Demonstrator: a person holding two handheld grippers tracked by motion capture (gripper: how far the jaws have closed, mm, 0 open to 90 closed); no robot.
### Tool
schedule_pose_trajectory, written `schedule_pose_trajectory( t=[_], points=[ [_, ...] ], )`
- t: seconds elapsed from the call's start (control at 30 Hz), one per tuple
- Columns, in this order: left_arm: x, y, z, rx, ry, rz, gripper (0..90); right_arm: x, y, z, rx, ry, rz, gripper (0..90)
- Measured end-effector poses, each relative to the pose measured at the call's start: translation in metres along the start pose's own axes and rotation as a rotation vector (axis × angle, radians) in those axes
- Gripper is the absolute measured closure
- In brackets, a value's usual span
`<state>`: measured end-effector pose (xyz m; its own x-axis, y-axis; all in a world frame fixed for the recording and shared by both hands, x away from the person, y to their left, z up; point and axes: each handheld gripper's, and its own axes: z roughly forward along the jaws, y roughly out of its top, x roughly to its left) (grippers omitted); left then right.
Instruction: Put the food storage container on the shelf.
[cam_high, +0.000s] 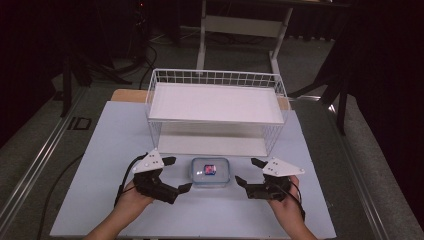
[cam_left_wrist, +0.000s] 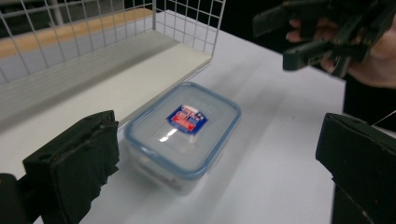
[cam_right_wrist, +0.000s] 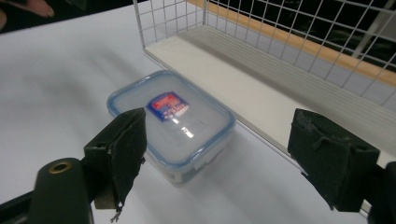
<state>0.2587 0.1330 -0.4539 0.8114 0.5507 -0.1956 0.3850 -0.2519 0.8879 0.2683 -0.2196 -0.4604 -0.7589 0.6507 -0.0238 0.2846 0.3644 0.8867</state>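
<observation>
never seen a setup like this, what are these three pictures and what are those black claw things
A person sits at a white table with a hand-held gripper in each hand: the left gripper and the right gripper. Both are open and hold nothing. The high view looks down from above. The other two views come from cameras riding on each gripper, so its black jaws rise from the bottom. Between the grippers sits a clear lidded container with a blue seal and a red-and-blue label. Behind it stands a white wire two-level rack.
</observation>
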Motion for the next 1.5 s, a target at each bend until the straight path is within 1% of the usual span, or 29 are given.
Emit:
schedule_pose_trajectory(
  t=[0.03, 0.07, 0.1, 0.13, 0.17, 0.2, 0.23, 0.27, 0.33, 0.4, 0.43, 0.5, 0.53, 0.6, 0.7, 0.77, 0.83, 0.93, 1.0, 1.07, 1.17, 1.2, 1.27, 1.33, 1.37, 1.4, 1.43, 1.47, 1.5],
  points=[
    [0.002, 0.001, 0.002, -0.005, -0.015, -0.02, 0.5, -0.001, 0.001, 0.001, 0.0, 0.01, 0.012, 19.3],
    [0.003, 0.001, 0.005, -0.009, 0.008, -0.022, 0.5, -0.003, 0.002, 0.002, -0.002, 0.027, 0.031, 19.2],
    [0.003, 0.001, 0.008, -0.012, 0.026, -0.018, 0.5, -0.004, 0.003, 0.004, -0.008, 0.02, 0.039, 19.2],
    [0.005, 0.001, 0.011, -0.017, 0.019, -0.023, 0.5, -0.005, 0.004, 0.006, 0.004, 0.023, 0.04, 18.5],
    [0.007, 0.001, 0.015, -0.027, 0.004, -0.046, 0.5, -0.006, 0.005, 0.009, 0.018, 0.036, 0.049, 16.3],
    [0.009, 0.001, 0.018, -0.022, -0.007, -0.073, 0.5, -0.006, 0.005, 0.012, 0.032, 0.026, 0.063, 14.0],
    [0.011, 0.001, 0.022, 0.001, -0.01, -0.105, 0.5, -0.006, 0.005, 0.015, 0.048, 0.028, 0.085, 13.9],
    [0.013, 0.0, 0.026, 0.019, -0.006, -0.125, 0.5, -0.007, 0.005, 0.019, 0.062, 0.054, 0.12, 13.9],
    [0.017, -0.002, 0.033, 0.048, 0.009, -0.145, 0.5, -0.009, 0.004, 0.027, 0.074, 0.069, 0.192, 12.7],
    [0.025, -0.006, 0.04, 0.092, 0.014, -0.217, 0.5, -0.012, 0.002, 0.036, 0.11, 0.086, 0.238, 11.5],
    [0.027, -0.007, 0.042, 0.097, 0.015, -0.236, 0.5, -0.013, 0.001, 0.04, 0.105, 0.088, 0.264, 11.5],
    [0.032, -0.011, 0.045, 0.099, 0.035, -0.282, 0.5, -0.014, 0.0, 0.046, 0.132, 0.111, 0.298, 11.2],
    [0.035, -0.013, 0.047, 0.1, 0.029, -0.321, 0.5, -0.015, -0.001, 0.05, 0.133, 0.109, 0.327, 11.3],
    [0.039, -0.018, 0.049, 0.104, 0.045, -0.381, 0.5, -0.018, -0.004, 0.056, 0.15, 0.143, 0.385, 11.5],
    [0.044, -0.022, 0.052, 0.12, 0.051, -0.422, 0.5, -0.024, -0.009, 0.063, 0.183, 0.155, 0.456, 13.3],
    [0.046, -0.025, 0.055, 0.122, 0.042, -0.452, 0.5, -0.028, -0.01, 0.067, 0.192, 0.16, 0.489, 13.5],
    [0.048, -0.027, 0.058, 0.127, 0.018, -0.481, 0.6, -0.031, -0.012, 0.07, 0.217, 0.169, 0.528, 14.3],
    [0.05, -0.032, 0.065, 0.147, -0.014, -0.542, 0.5, -0.035, -0.016, 0.073, 0.243, 0.193, 0.585, 14.8],
    [0.05, -0.034, 0.07, 0.164, -0.025, -0.561, 0.5, -0.038, -0.019, 0.075, 0.255, 0.212, 0.622, 14.9],
    [0.051, -0.036, 0.075, 0.192, -0.038, -0.578, 0.5, -0.04, -0.022, 0.076, 0.261, 0.223, 0.651, 17.6],
    [0.051, -0.039, 0.08, 0.219, -0.032, -0.601, 0.6, -0.041, -0.023, 0.078, 0.269, 0.232, 0.67, 18.9],
    [0.052, -0.04, 0.082, 0.219, -0.032, -0.609, 1.0, -0.041, -0.023, 0.079, 0.275, 0.241, 0.677, 19.6],
    [0.053, -0.041, 0.082, 0.205, -0.019, -0.621, 13.5, -0.041, -0.024, 0.082, 0.282, 0.255, 0.686, 20.7],
    [0.055, -0.042, 0.083, 0.214, -0.02, -0.631, 16.5, -0.039, -0.024, 0.083, 0.285, 0.251, 0.688, 23.1],
    [0.055, -0.043, 0.083, 0.213, -0.024, -0.64, 20.9, -0.039, -0.024, 0.084, 0.285, 0.258, 0.696, 24.2],
    [0.055, -0.044, 0.083, 0.211, -0.033, -0.648, 23.0, -0.039, -0.025, 0.085, 0.291, 0.267, 0.708, 25.5],
    [0.055, -0.044, 0.083, 0.204, -0.044, -0.655, 25.6, -0.039, -0.026, 0.085, 0.291, 0.261, 0.71, 29.2],
    [0.055, -0.044, 0.082, 0.199, -0.056, -0.661, 29.1, -0.039, -0.026, 0.086, 0.292, 0.265, 0.719, 30.5],
    [0.055, -0.043, 0.082, 0.198, -0.058, -0.654, 33.2, -0.039, -0.027, 0.086, 0.295, 0.271, 0.727, 32.8]
  ],
)
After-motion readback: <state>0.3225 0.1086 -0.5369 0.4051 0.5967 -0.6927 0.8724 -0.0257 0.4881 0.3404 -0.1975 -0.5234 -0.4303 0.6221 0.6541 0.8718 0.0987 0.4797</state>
